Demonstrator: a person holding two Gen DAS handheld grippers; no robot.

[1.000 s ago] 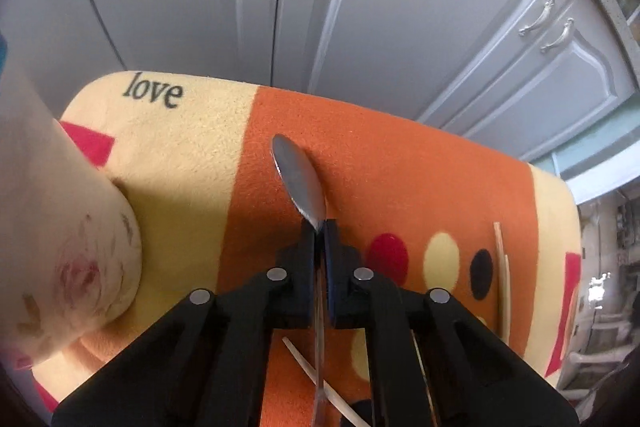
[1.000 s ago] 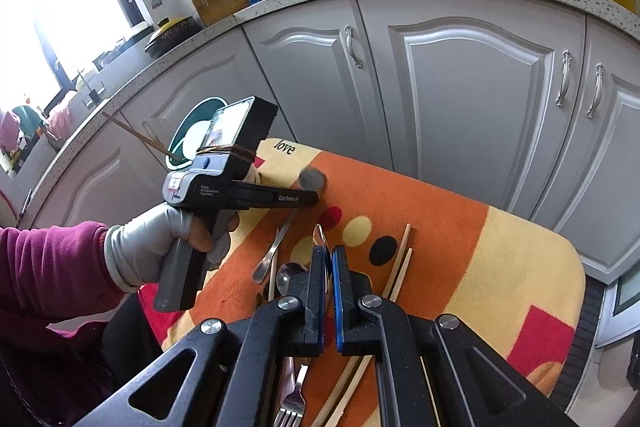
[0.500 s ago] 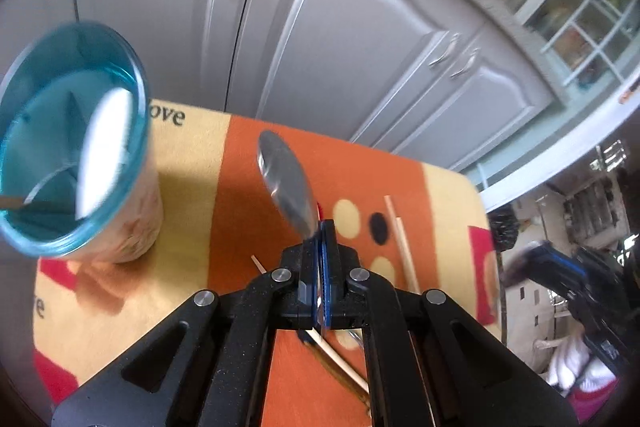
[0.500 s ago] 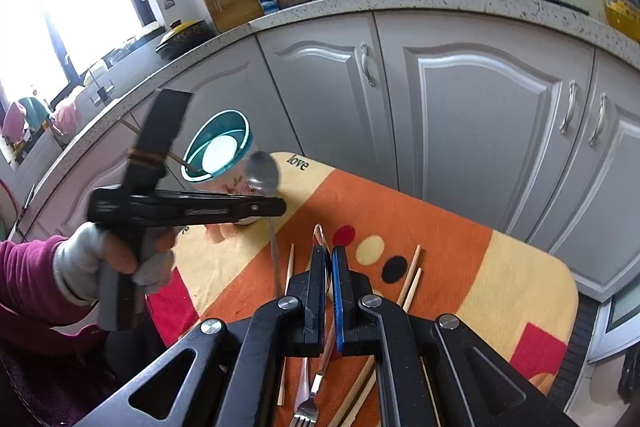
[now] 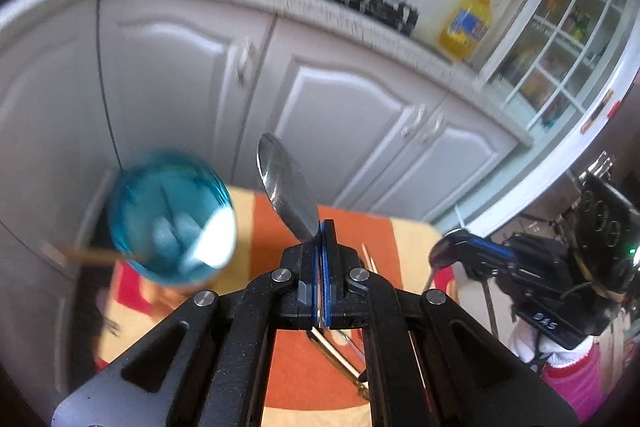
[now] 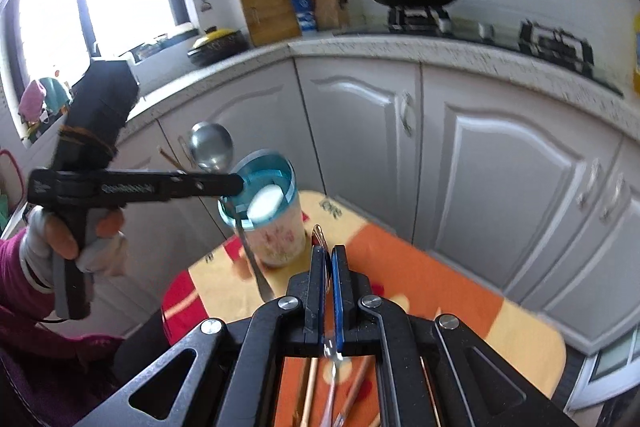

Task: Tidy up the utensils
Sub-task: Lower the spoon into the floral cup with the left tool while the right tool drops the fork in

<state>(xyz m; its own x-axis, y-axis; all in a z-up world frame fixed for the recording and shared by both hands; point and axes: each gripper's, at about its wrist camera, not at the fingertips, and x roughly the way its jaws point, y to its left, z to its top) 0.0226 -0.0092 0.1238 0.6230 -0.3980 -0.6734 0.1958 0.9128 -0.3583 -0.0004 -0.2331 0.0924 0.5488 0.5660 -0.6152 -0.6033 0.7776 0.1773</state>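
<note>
While the left tool (image 6: 236, 183) pinched a spoon (image 6: 211, 145) by its neck, bowl up, it hung just above a blue-rimmed cup (image 6: 264, 211) on the orange-clothed desk (image 6: 440, 291). The right tool (image 6: 328, 255) was clamped on a fork (image 6: 332, 359), tines dangling above chopsticks (image 6: 310, 383) on the cloth.
</note>
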